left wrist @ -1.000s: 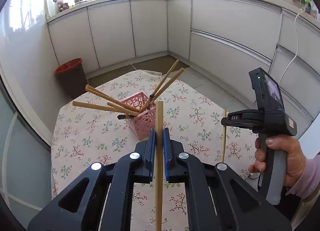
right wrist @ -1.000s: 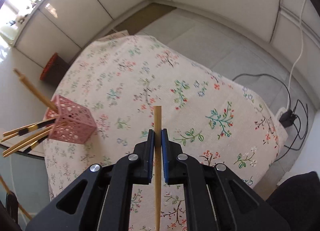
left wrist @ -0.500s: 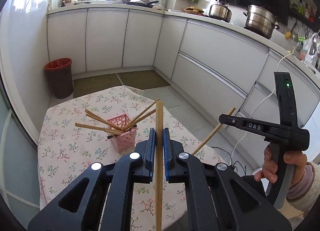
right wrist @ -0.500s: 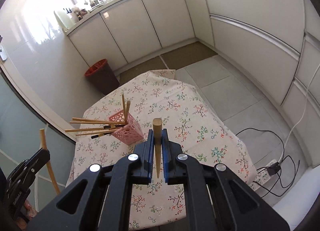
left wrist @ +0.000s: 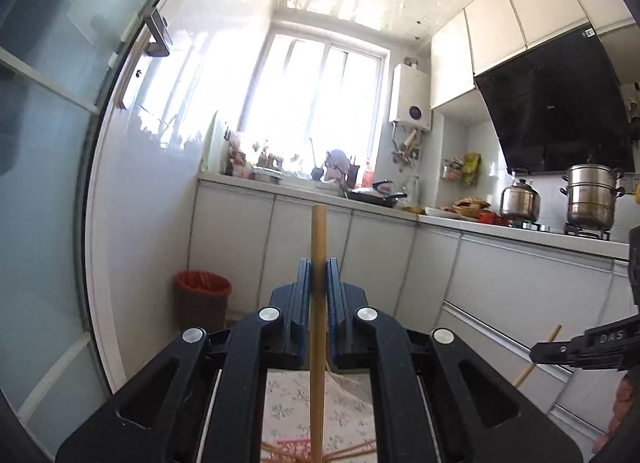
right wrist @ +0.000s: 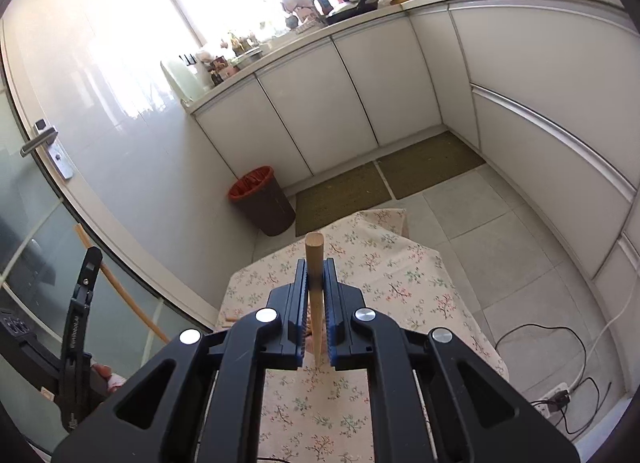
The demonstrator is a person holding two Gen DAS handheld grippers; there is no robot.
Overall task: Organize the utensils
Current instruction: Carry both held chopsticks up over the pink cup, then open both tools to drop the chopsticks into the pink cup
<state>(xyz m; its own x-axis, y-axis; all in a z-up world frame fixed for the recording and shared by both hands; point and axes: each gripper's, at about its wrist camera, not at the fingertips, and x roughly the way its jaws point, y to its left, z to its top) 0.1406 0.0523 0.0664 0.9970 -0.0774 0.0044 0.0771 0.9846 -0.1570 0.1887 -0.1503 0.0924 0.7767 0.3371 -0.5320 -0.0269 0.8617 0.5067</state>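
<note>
Both tongs are pinched tight from what I can see. My left gripper [left wrist: 318, 277], black plastic with blue ribbed pads, is clamped on a round pale wooden chopstick [left wrist: 318, 303] that stands upright between the jaws, blunt end poking above them toward the white glossy cabinets [left wrist: 236, 247]. Way down at the bottom edge I can just catch the rim of the pink lattice plastic holder [left wrist: 288, 442] with more sticks fanned out of it, on the floral cotton tablecloth [left wrist: 288, 403].

My right gripper [right wrist: 316, 295], same build, is squeezed on a second round wooden chopstick [right wrist: 314, 263], blunt end up, narrow end just below the pads.

That camera tilts down, so I get the whole cloth-covered table [right wrist: 400, 271], the grey tiled floor [right wrist: 500, 231] and the brown bin with the red rim [right wrist: 262, 201]; the left camera looks level and gives me the steel pots [left wrist: 592, 199] on the counter instead.
</note>
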